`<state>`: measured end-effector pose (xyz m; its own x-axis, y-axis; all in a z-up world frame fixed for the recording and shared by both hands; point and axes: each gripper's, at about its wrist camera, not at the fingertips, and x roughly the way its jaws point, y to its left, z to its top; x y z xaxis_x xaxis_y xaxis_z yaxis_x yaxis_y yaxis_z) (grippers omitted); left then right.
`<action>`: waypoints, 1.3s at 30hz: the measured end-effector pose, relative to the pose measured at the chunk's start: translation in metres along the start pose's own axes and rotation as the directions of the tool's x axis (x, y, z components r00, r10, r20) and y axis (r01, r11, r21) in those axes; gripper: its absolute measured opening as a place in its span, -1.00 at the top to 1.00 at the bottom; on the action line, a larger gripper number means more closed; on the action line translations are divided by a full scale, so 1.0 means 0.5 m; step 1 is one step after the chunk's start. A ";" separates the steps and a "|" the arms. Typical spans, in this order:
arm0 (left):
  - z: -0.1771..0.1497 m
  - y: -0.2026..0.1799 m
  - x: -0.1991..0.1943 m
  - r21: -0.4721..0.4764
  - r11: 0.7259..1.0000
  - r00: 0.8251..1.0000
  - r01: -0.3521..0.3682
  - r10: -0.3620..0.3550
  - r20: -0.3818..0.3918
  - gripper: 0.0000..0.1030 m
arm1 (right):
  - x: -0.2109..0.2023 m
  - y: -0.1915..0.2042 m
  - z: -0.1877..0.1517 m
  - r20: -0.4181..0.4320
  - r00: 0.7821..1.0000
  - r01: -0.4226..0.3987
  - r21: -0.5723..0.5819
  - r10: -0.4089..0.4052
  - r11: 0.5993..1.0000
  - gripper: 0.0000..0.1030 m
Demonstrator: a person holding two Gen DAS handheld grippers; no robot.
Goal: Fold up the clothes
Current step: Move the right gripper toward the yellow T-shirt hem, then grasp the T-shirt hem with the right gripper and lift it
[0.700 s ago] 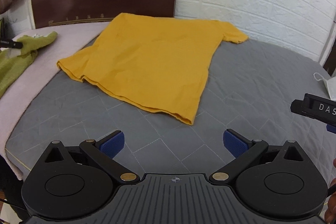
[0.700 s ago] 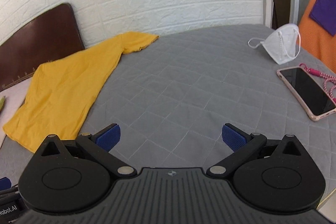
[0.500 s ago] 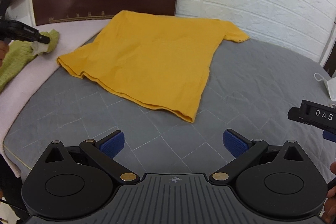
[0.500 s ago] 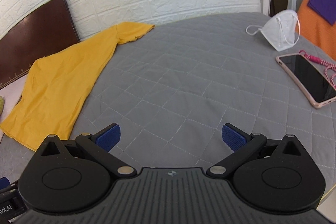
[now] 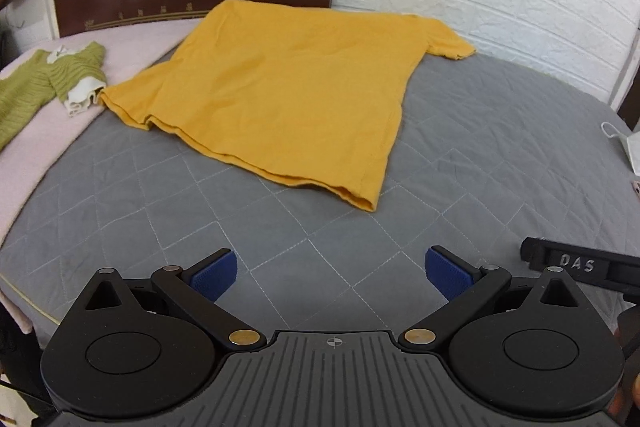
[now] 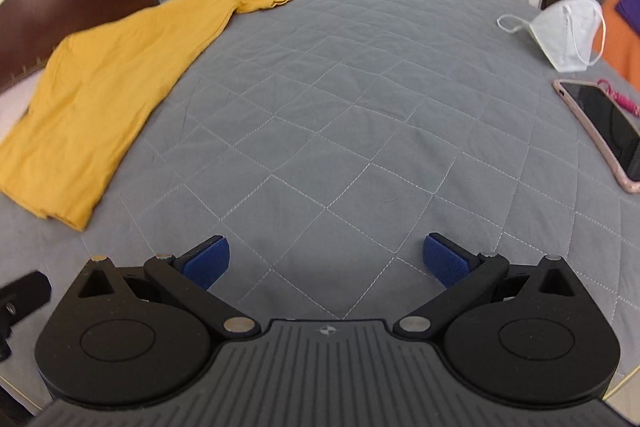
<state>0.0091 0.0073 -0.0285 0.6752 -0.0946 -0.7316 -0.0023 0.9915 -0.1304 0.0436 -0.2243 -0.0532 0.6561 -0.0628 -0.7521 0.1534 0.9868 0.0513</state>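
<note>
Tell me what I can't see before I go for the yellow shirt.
- Yellow shirt: its left sleeve doesn't show in the left wrist view; the right wrist view cuts its left side off at the frame edge.
- Green garment: cut by the left edge, left wrist view.
- Phone: cut by the right edge, right wrist view.
- Face mask: only a sliver in the left wrist view.

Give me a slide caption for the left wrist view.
Open left tool hovers over a gray quilted bedspread, facing a spread yellow T-shirt.
</note>
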 end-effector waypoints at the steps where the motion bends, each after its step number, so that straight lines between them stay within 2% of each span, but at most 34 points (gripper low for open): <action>1: 0.000 0.003 0.006 -0.002 1.000 1.000 0.017 -0.017 -0.022 -1.00 | 0.001 0.004 -0.003 0.004 1.000 0.010 -0.018 -0.010 1.000 -1.00; 4: -0.004 0.007 0.024 -0.003 1.000 0.997 0.026 -0.027 -0.076 -1.00 | 0.000 0.004 -0.008 0.016 1.000 0.017 -0.030 -0.016 0.999 -1.00; 7: -0.012 -0.001 0.030 0.029 1.000 0.996 -0.006 0.008 -0.084 -1.00 | 0.001 0.007 -0.005 0.019 1.000 0.020 -0.036 -0.019 0.999 -1.00; 12: -0.013 -0.010 0.051 0.091 0.994 0.985 -0.058 0.071 -0.155 -1.00 | -0.002 0.004 -0.018 0.057 0.998 0.015 -0.052 -0.012 0.999 -1.00; 15: -0.015 -0.013 0.052 0.102 0.993 0.986 -0.064 0.079 -0.146 -1.00 | -0.004 0.000 -0.022 0.070 0.998 -0.003 -0.056 0.007 0.998 -1.00; 21: -0.017 -0.001 0.054 0.119 0.992 0.991 -0.035 0.050 -0.125 -1.00 | -0.007 -0.010 -0.030 0.091 0.994 -0.047 -0.088 0.055 0.995 -1.00; 23: -0.021 0.002 0.050 0.130 0.991 0.993 -0.020 0.035 -0.115 -1.00 | -0.012 -0.024 -0.023 0.094 0.991 -0.095 -0.052 0.099 0.994 -1.00; 25: -0.021 0.003 0.046 0.137 0.990 0.993 -0.006 0.022 -0.117 -1.00 | -0.017 -0.051 -0.001 0.092 0.974 -0.215 0.054 0.209 0.975 -1.00; 26: -0.018 0.006 0.044 0.132 0.991 0.992 0.003 0.013 -0.122 -1.00 | -0.016 -0.066 0.014 0.091 0.951 -0.307 0.123 0.297 0.944 -1.00; 27: -0.014 0.011 0.040 0.114 0.993 0.992 0.016 -0.002 -0.127 -1.00 | -0.010 -0.080 0.031 0.087 0.912 -0.410 0.195 0.400 0.891 -1.00; 29: -0.004 0.029 0.031 0.052 0.997 0.990 0.050 -0.042 -0.135 -1.00 | 0.020 -0.088 0.062 0.070 0.804 -0.577 0.332 0.590 0.746 -1.00; 31: 0.004 0.050 0.022 -0.006 0.998 0.989 0.069 -0.069 -0.129 -1.00 | 0.061 -0.079 0.086 0.052 0.672 -0.679 0.441 0.739 0.587 -1.00; 32: 0.007 0.058 0.018 -0.018 0.998 0.990 0.063 -0.064 -0.122 -1.00 | 0.083 -0.070 0.095 0.040 0.608 -0.704 0.488 0.793 0.516 -1.00; 33: 0.010 0.066 0.014 -0.031 0.998 0.992 0.056 -0.059 -0.115 -1.00 | 0.105 -0.056 0.099 0.024 0.559 -0.712 0.527 0.829 0.465 -1.00; 34: 0.013 0.074 0.011 -0.043 0.998 0.993 0.050 -0.054 -0.108 -1.00 | 0.127 -0.039 0.101 0.009 0.521 -0.710 0.560 0.854 0.428 -1.00; 35: 0.016 0.082 0.007 -0.056 0.997 0.994 0.043 -0.049 -0.101 -1.00 | 0.146 -0.024 0.101 -0.006 0.504 -0.699 0.585 0.864 0.412 -1.00; 36: 0.019 0.090 0.004 -0.069 0.997 0.995 0.037 -0.043 -0.095 -1.00 | 0.161 -0.011 0.099 -0.023 0.509 -0.681 0.601 0.861 0.419 -0.99; 37: 0.021 0.098 0.000 -0.081 0.996 0.995 0.031 -0.038 -0.088 -1.00 | 0.168 0.002 0.099 -0.034 0.526 -0.667 0.604 0.850 0.437 -0.97; 38: 0.024 0.105 -0.003 -0.094 0.995 0.996 0.025 -0.032 -0.081 -1.00 | 0.169 0.016 0.103 -0.034 0.530 -0.670 0.596 0.847 0.443 -0.97; 39: 0.027 0.113 -0.007 -0.107 0.994 0.997 0.019 -0.027 -0.075 -1.00 | 0.168 0.030 0.109 -0.031 0.522 -0.681 0.586 0.852 0.439 -0.97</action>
<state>0.0166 0.0651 -0.0243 0.6181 -0.1277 -0.7756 -0.0682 0.9743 -0.2147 0.1414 -0.2228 -0.0798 0.4503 0.8128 -0.3696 0.0530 0.3889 0.9198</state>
